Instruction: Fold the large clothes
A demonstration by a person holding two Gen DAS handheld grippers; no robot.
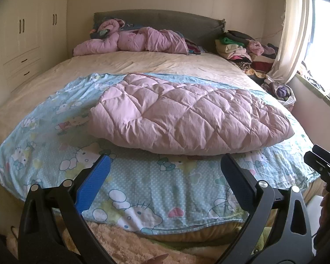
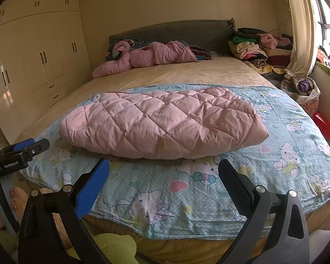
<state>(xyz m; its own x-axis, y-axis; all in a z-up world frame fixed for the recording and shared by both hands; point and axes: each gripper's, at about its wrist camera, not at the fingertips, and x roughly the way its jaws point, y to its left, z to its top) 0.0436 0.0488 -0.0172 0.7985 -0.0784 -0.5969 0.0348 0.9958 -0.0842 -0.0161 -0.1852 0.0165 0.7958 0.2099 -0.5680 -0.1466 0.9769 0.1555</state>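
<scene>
Holding my left tool [image 1: 165, 171] and right tool [image 2: 164, 176] spread wide, empty — the folded pink quilted coat [image 2: 162, 121] lies on the cartoon-print sheet [image 2: 187, 189] just ahead.

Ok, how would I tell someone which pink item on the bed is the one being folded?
On the large bed, find the pale blue cartoon-cat sheet across its foot. The pink diamond-quilted padded garment lies flat on it, in front of both open grippers; the other pink padded piece is crumpled by the grey headboard.
</scene>
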